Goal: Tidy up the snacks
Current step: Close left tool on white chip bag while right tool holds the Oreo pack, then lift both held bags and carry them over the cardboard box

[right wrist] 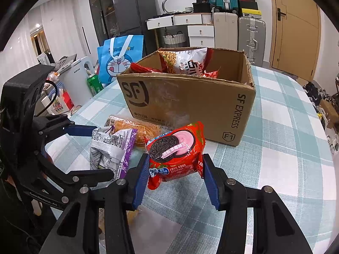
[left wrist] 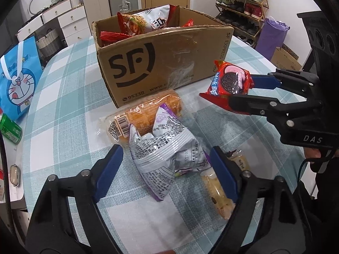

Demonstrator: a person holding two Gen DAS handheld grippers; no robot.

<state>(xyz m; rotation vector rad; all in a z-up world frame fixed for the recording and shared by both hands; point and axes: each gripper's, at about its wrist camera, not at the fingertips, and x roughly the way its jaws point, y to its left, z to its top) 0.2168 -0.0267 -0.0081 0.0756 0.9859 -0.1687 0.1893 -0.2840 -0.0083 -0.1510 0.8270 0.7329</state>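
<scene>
While clamped in R gripper (right wrist: pixel 174 173), Oreo pack (right wrist: pixel 175 150) (red), off table.

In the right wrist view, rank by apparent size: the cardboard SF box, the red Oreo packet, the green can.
1. Brown cardboard SF box.
2. Red Oreo packet, though it sits nearer the camera.
3. Green can, farther away.

white walls, wooden door (right wrist: pixel 294 31) beyond the right jaws, white drawer units (right wrist: pixel 199 31), silver suitcase (right wrist: pixel 251 36), dark fridge (right wrist: pixel 131 14), shoe rack (left wrist: pixel 243 6) beyond the left jaws, checked tablecloth (right wrist: pixel 275 148) beneath
</scene>
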